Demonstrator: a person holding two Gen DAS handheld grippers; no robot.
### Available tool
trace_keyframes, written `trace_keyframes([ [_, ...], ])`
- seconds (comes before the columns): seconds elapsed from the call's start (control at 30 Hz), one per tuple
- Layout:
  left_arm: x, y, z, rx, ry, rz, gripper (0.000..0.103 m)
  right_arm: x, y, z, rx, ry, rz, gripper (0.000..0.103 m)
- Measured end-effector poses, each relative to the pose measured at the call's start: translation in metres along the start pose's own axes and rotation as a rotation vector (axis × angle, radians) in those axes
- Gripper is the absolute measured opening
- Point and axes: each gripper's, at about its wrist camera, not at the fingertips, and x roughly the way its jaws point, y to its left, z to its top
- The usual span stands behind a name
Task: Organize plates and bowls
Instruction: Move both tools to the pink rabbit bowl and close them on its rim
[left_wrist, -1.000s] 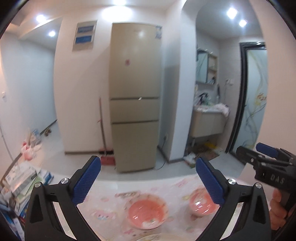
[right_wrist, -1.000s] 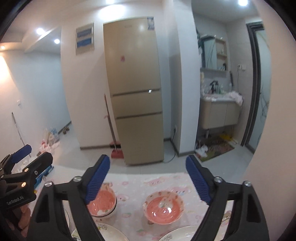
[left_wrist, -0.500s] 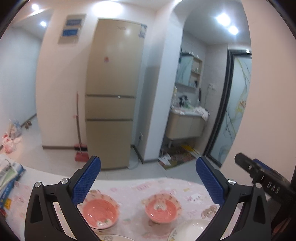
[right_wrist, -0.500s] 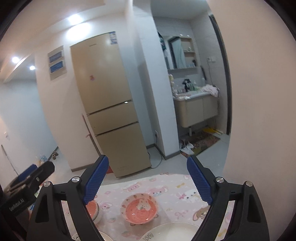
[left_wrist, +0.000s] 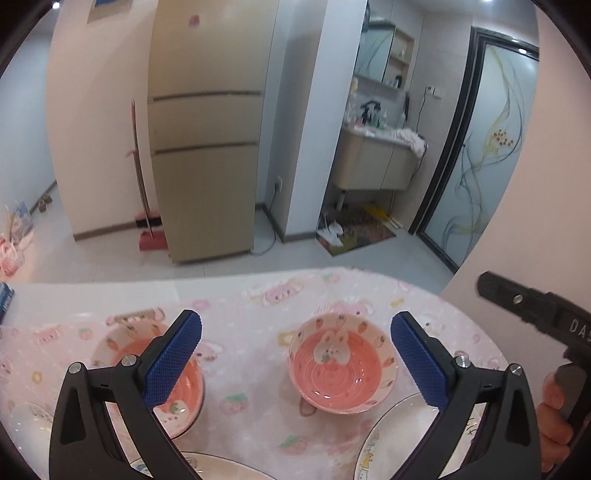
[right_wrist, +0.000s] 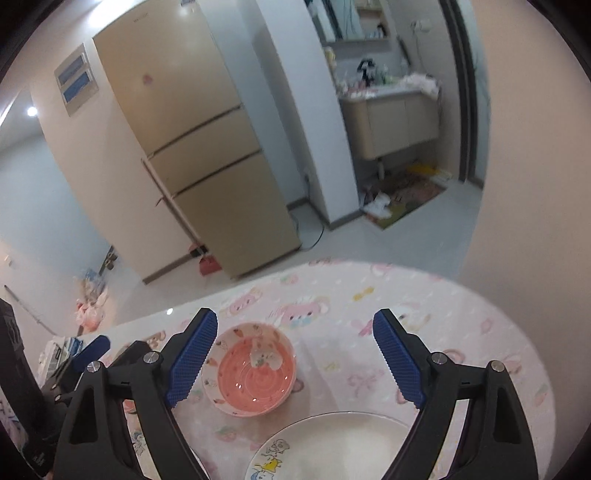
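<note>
Having been tilted down since a second ago, both claws are held apart and empty; the left claw (left_wrist: 295, 362) and right claw (right_wrist: 295, 360) are now aimed at the rabbit bowl (left_wrist: 341, 371). No dish on the desk (left_wrist: 258, 317) is yet grasped.

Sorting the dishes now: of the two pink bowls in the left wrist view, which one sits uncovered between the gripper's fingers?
The right-hand pink bowl, its rabbit picture in plain view. The other pink bowl is partly hidden behind the left gripper's left finger.
</note>
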Motion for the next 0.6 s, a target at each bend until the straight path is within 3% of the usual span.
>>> trace_keyframes([
  [0.17, 0.036, 0.010, -0.013, -0.047, 0.097, -0.019, 0.102, 0.052, -0.007, -0.010, 0.077, 0.125, 0.061, 0.088],
  [0.33, 0.068, 0.019, -0.028, -0.111, 0.215, -0.050, 0.076, 0.091, -0.010, -0.022, 0.141, 0.212, 0.103, 0.079],
  [0.4, 0.076, 0.020, -0.034, -0.126, 0.246, -0.063, 0.072, 0.100, -0.008, -0.027, 0.152, 0.239, 0.122, 0.075],
  [0.5, 0.078, 0.018, -0.036, -0.092, 0.243, -0.027, 0.068, 0.114, -0.008, -0.034, 0.168, 0.278, 0.132, 0.066],
  [0.6, 0.075, 0.018, -0.037, -0.078, 0.234, -0.009, 0.058, 0.129, -0.008, -0.042, 0.183, 0.319, 0.135, 0.055],
])
